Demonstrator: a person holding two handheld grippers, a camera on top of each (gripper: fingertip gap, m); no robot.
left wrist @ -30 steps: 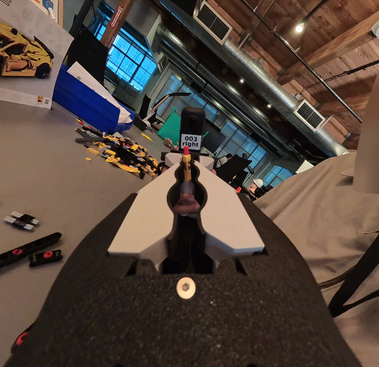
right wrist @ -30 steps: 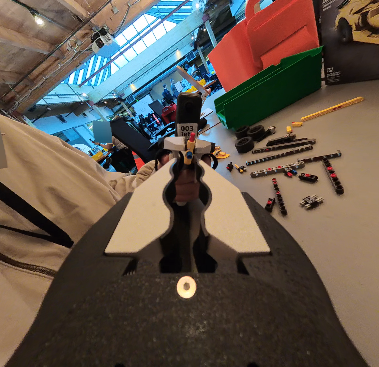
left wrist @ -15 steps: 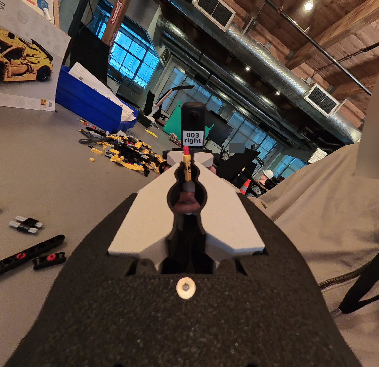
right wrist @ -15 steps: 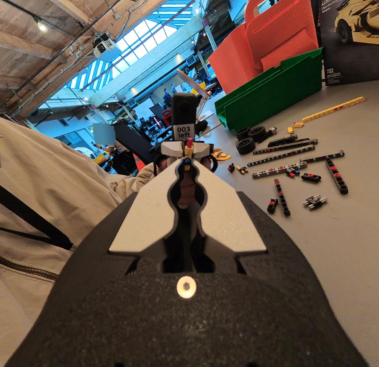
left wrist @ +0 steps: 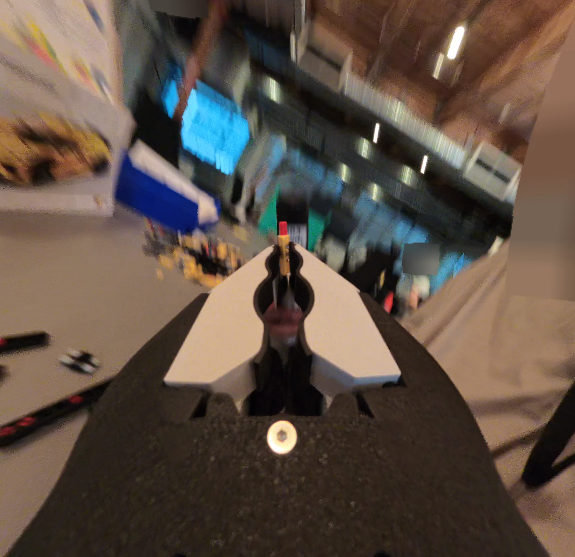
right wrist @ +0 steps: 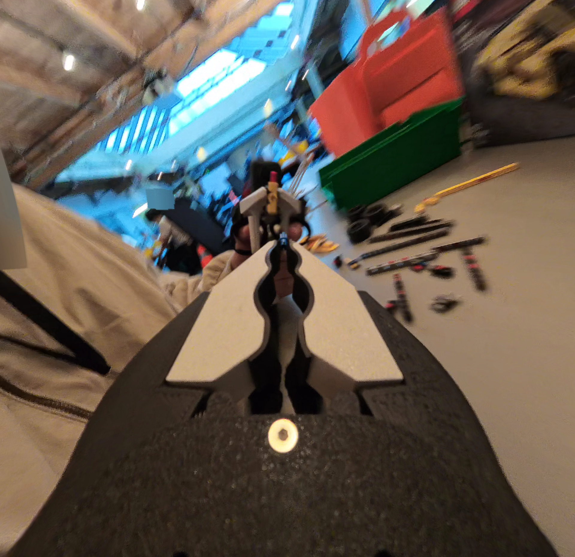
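Left wrist view is smearing with motion now where half a second ago it was sharp; the left gripper [left wrist: 283, 255] is clamping a small yellow piece [left wrist: 283, 257] with a red pin [left wrist: 282, 227] at its tip. Seen from the right wrist view, the right gripper [right wrist: 282, 246], nearly closed, is pinching a tiny blue peg [right wrist: 282, 240], which has pulled apart from the yellow piece it was meeting earlier. Matte white fingers [right wrist: 230, 318], grainy black foam, smooth grey table [right wrist: 497, 371] strewn with studded black beams [right wrist: 413, 255].
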